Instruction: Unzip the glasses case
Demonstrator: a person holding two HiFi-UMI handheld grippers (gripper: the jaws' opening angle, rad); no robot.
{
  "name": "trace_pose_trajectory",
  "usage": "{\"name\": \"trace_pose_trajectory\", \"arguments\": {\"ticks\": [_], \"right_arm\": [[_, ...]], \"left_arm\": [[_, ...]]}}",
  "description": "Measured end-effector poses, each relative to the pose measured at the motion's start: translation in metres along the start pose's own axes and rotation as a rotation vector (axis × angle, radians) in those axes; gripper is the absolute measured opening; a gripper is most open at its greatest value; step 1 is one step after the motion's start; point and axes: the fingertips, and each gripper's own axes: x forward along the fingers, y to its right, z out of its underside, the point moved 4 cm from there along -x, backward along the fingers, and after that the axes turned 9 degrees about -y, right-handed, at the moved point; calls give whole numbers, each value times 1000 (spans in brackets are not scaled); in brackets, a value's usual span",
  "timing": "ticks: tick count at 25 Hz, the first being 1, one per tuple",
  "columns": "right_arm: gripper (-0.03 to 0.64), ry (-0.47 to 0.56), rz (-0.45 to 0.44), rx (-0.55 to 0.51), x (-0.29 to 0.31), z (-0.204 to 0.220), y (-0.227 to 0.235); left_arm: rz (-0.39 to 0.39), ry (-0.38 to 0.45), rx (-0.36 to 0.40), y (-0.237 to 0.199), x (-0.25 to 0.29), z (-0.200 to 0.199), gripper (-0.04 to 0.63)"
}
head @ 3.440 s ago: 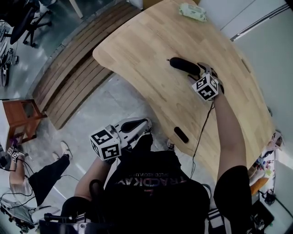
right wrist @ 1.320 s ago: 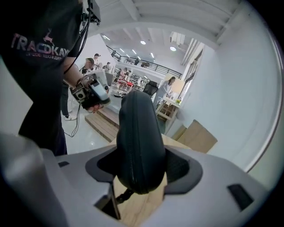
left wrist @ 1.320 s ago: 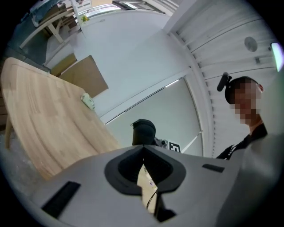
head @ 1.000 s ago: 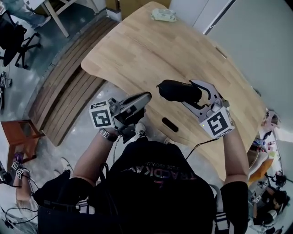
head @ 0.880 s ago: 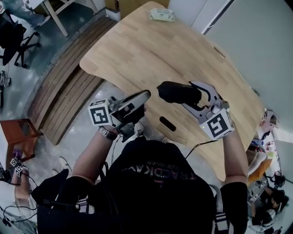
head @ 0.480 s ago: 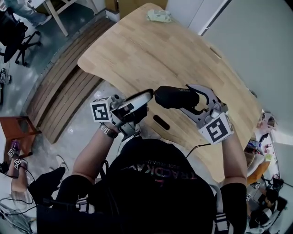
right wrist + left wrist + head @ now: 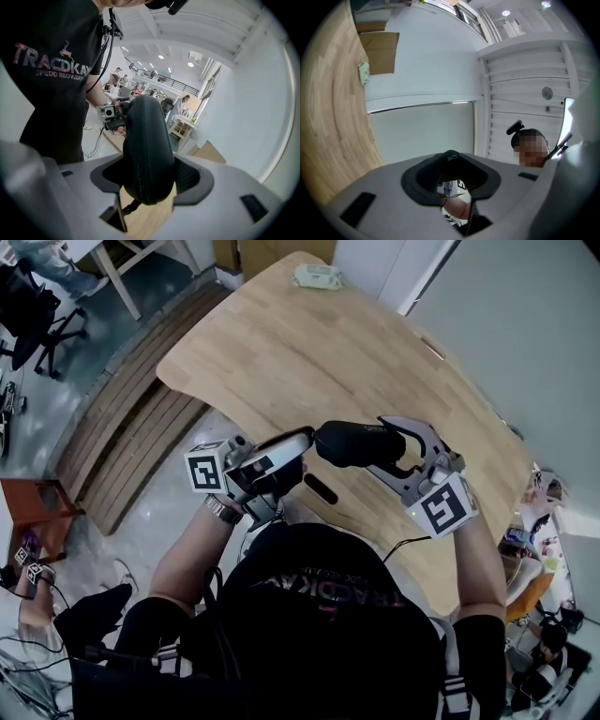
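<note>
Wooden table (image 7: 309, 343) below; right gripper (image 7: 389, 446) clamps case (image 7: 352, 443) aloft as anchor; left gripper (image 7: 298, 454) empty, narrow, jaws just closing, likely poised to unzip.

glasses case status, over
Right gripper shut on glasses case, above table edge. Left gripper beside it, fingers just closing partway, nothing between them.

The glasses case (image 7: 361, 443) was plain black, the bench (image 7: 281, 343) pale, streaky wood. The left hand-held gripper (image 7: 302, 437) and right hand-held gripper (image 7: 396, 442) were grey, their cubes (image 7: 208, 471) checked black-and-white.
</note>
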Motion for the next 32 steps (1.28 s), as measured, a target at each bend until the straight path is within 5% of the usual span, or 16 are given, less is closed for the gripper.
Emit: {"name": "trace_pose_trajectory", "arguments": {"ticks": [19, 22, 28, 32], "right_arm": [[293, 13, -36, -12, -20, 2, -15], [293, 14, -15, -16, -21, 2, -14], [292, 21, 40, 19, -26, 6, -16], [291, 2, 64, 37, -31, 11, -20]], "left_arm": [[164, 63, -19, 14, 18, 23, 175], [119, 64, -7, 13, 16, 25, 169], [-18, 41, 78, 14, 10, 29, 29], [-113, -10, 162, 17, 13, 32, 15]]}}
